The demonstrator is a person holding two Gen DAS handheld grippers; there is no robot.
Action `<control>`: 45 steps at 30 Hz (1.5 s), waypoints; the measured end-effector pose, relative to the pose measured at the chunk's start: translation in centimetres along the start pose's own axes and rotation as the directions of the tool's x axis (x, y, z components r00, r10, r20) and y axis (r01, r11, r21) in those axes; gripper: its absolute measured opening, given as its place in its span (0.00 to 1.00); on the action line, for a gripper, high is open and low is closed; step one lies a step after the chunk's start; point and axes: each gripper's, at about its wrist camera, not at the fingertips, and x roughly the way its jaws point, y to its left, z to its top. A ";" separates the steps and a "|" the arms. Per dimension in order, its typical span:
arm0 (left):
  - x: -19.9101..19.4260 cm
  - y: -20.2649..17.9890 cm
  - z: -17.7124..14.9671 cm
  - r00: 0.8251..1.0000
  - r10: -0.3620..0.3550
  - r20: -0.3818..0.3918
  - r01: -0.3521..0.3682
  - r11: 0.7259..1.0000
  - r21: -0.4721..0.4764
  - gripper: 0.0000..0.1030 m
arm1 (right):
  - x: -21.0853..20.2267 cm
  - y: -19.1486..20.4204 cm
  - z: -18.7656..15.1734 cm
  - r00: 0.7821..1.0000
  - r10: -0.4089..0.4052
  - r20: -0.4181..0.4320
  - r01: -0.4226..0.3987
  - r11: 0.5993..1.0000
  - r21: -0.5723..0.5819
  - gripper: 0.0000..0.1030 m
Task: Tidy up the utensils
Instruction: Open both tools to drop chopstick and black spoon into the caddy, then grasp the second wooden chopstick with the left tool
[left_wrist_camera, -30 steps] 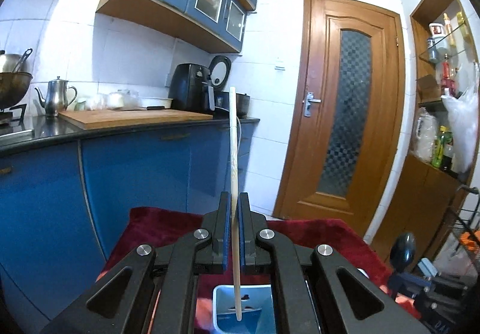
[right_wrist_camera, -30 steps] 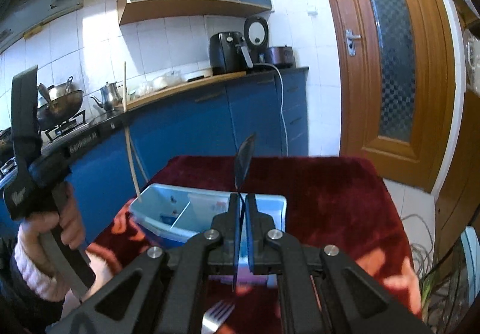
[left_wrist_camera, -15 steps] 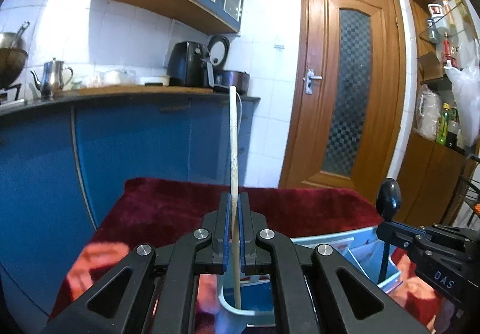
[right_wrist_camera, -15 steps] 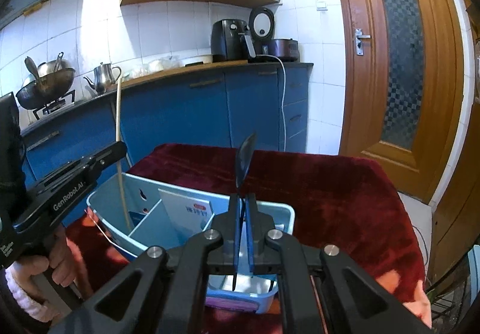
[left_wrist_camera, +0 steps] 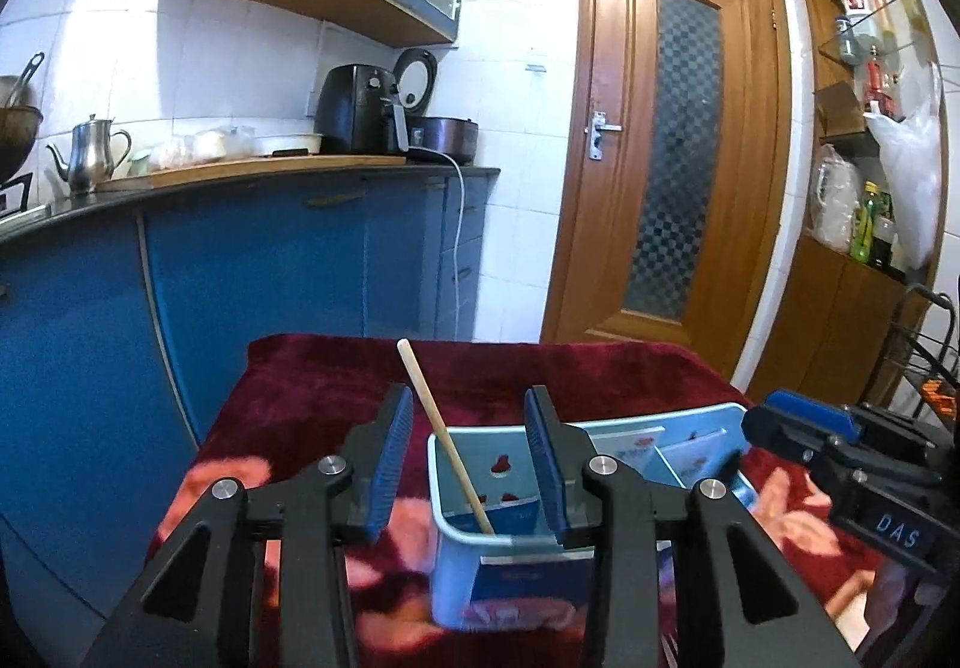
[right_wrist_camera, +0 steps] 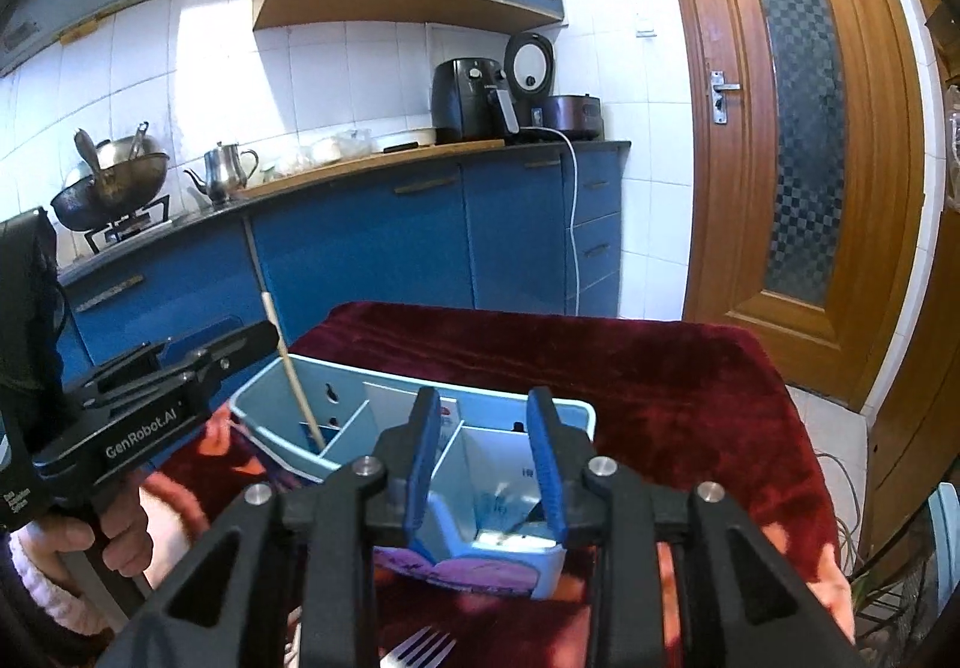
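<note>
Nearest my right camera, a fork [right_wrist_camera: 420,649] lies on the red cloth [right_wrist_camera: 630,368] under my right gripper [right_wrist_camera: 486,458], whose jaws stand apart over the light blue utensil caddy [right_wrist_camera: 576,411]. My left gripper [left_wrist_camera: 468,464] is spread wide too, holding nothing; the wooden chopstick [left_wrist_camera: 444,431] leans tilted in the caddy's end compartment. Beyond stand blue cabinets [left_wrist_camera: 258,272] and a wooden door [left_wrist_camera: 672,152].
</note>
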 end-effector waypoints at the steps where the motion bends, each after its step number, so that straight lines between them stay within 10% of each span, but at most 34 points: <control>1: -0.4 0.0 0.1 1.000 -0.009 -0.011 0.009 1.000 -0.003 0.38 | -0.4 0.1 0.1 1.000 -0.004 -0.003 0.004 1.000 0.001 0.32; 19: -6.9 0.8 -2.5 0.965 -0.034 -0.260 0.040 0.999 0.018 0.38 | -7.3 -0.2 -3.8 0.988 -0.006 -0.156 0.029 0.990 0.140 0.32; 34: -7.0 1.2 -8.2 0.796 -0.119 -0.594 0.105 0.993 -0.058 0.38 | -10.2 -0.3 -8.2 0.975 -0.013 -0.224 0.054 0.982 0.182 0.36; 45: -6.9 -0.2 -10.2 0.742 -0.125 -0.659 0.134 0.990 -0.037 0.38 | -10.9 -1.1 -10.3 0.968 0.000 -0.252 0.059 0.972 0.229 0.36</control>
